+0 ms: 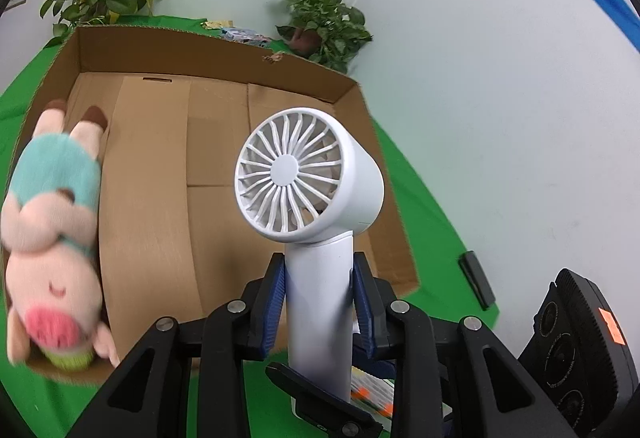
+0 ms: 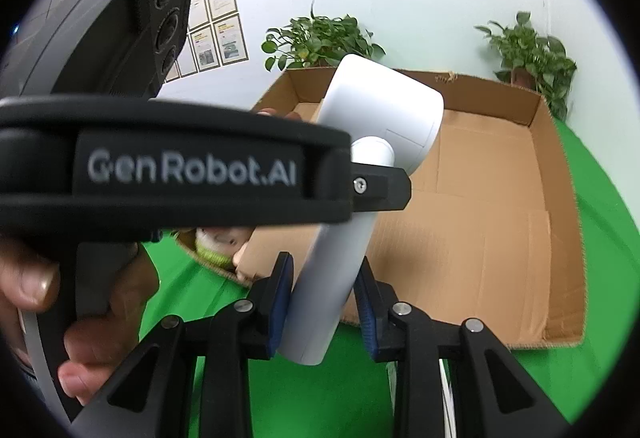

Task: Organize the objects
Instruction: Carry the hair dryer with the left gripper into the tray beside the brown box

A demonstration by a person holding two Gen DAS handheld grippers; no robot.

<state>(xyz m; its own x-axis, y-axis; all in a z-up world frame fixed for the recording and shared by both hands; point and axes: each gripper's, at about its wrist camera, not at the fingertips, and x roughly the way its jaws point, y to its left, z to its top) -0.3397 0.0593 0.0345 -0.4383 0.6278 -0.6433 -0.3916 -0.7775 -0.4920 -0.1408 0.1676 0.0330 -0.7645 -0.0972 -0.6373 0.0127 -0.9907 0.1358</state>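
Above the box: you are holding the white fan point(image 1: 308, 174) over the cardboard box point(image 1: 224, 50).
Left gripper point(image 1: 320, 302): clamping the fan's handle.
Right gripper point(image 2: 324, 298): clamping the same handle, lower down.
Risk: you are gripping smooth plastic with two grippers; uneven pulling could be twisting it loose onto the plush pig point(image 1: 52, 238).

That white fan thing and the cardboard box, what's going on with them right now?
A person is tidying objects into the open cardboard box on the green cloth. Both the left hand-held gripper and the right hand-held gripper are clamped on the handle of one white handheld fan, holding it above the box's near edge. A plush pig already lies along the box's left wall.
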